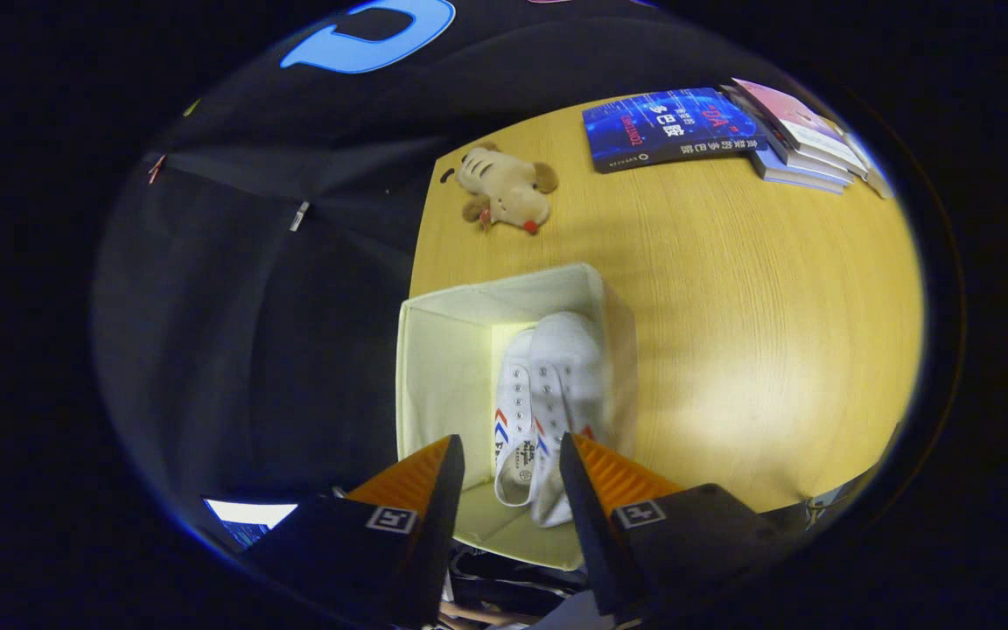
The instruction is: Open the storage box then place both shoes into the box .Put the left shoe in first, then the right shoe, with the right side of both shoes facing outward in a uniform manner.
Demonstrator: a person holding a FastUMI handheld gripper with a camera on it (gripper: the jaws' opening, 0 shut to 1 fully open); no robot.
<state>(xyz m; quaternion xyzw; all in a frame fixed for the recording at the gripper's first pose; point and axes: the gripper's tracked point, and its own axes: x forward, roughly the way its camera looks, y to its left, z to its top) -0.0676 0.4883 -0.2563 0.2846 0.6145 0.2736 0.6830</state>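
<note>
Gripper: fingers apart, empty, above box's near edge | shoes: both inside open storage box, right side | light, soft canvas (pinch stiffer heel collar) | box walls floppy.

A light wooden table carries an open cream fabric storage box at its near corner. Beyond the box, near the table's far edge, lies a small plush toy. Further from the box, to its right, a blue book lies beside a stack of books.
</note>
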